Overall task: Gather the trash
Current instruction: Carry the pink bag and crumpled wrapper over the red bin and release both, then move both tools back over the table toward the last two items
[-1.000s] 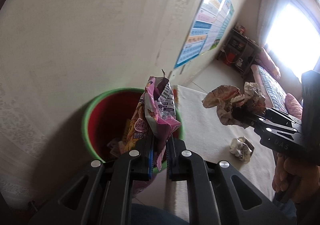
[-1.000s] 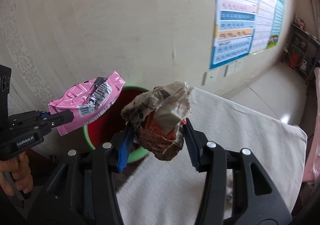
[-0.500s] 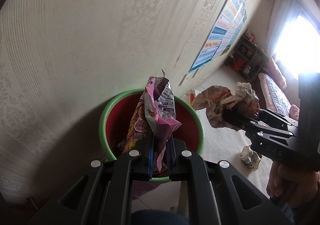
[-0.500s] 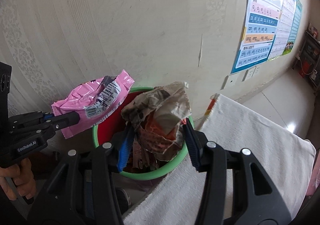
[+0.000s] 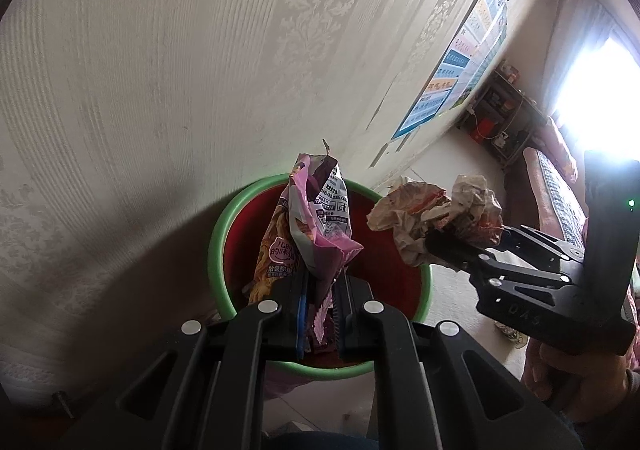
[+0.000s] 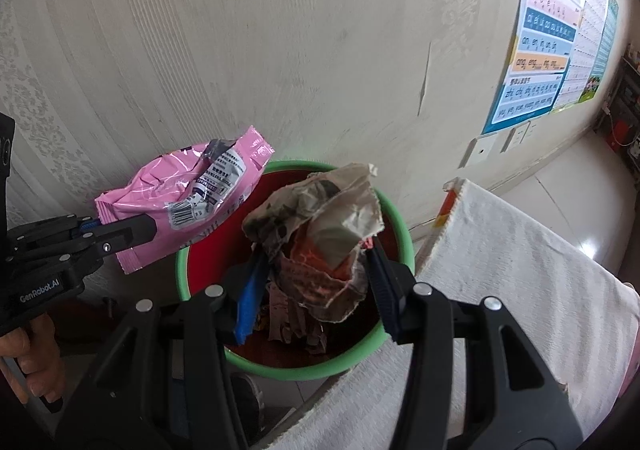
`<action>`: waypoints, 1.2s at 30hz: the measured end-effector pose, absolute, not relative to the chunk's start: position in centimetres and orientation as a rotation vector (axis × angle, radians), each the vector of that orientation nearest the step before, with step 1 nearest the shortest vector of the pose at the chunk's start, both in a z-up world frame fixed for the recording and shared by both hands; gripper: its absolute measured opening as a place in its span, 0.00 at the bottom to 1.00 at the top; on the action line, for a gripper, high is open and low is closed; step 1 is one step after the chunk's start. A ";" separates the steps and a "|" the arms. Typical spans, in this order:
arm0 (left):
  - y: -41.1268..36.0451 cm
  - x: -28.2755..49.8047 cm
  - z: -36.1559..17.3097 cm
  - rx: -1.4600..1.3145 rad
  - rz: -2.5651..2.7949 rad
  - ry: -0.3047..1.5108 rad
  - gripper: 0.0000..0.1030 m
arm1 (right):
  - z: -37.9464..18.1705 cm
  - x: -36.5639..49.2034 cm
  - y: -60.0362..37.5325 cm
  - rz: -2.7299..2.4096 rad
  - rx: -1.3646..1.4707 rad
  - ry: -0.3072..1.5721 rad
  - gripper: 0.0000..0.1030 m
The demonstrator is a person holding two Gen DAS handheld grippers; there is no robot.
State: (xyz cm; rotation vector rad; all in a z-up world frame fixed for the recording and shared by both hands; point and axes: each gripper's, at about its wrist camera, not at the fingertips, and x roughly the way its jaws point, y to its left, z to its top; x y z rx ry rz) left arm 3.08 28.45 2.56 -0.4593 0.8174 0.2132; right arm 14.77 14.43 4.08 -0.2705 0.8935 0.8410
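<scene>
A red bin with a green rim [image 5: 218, 246] [image 6: 396, 218] stands against the wall, with scraps of trash lying at its bottom. My left gripper [image 5: 322, 290] [image 6: 132, 230] is shut on a pink snack wrapper [image 5: 316, 222] [image 6: 192, 194], holding it over the bin's left side. My right gripper [image 6: 312, 262] [image 5: 448, 246] is shut on a crumpled ball of brown paper wrapper [image 6: 320, 234] [image 5: 436, 214], which hangs above the bin's opening. A hand grips each tool's handle.
A white cloth-covered surface [image 6: 500, 270] borders the bin on the right. More crumpled trash [image 5: 510, 330] lies on it. The patterned wall [image 5: 200, 70] is close behind, with a poster [image 6: 548, 50] and sockets. Shelves and a bright window stand far right.
Both grippers have travelled toward the bin with their loads. The bin now lies directly beneath the wrapper and the paper ball, and looks larger and more centred in both views.
</scene>
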 end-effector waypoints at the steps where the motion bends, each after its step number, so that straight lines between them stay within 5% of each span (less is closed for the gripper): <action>1: 28.6 3.3 2.4 -0.463 0.207 0.819 0.10 | 3.9 14.9 14.6 0.844 -0.274 0.899 0.48; 2: 28.5 3.2 2.3 -0.463 0.207 0.816 0.15 | 3.7 14.9 14.8 0.848 -0.278 0.906 0.51; 4: 28.7 3.1 2.3 -0.470 0.229 0.795 0.56 | 3.4 15.0 14.8 0.838 -0.288 0.907 0.61; 9: 28.3 2.6 2.3 -0.472 0.255 0.773 0.74 | 2.9 15.3 14.0 0.821 -0.291 0.922 0.78; 19: 26.8 1.6 3.6 -0.452 0.254 0.761 0.85 | 4.7 14.3 11.1 0.802 -0.277 0.879 0.95; 36: 16.5 2.7 5.3 -0.363 0.120 0.794 0.92 | 7.0 13.0 -2.2 0.651 -0.202 0.849 0.95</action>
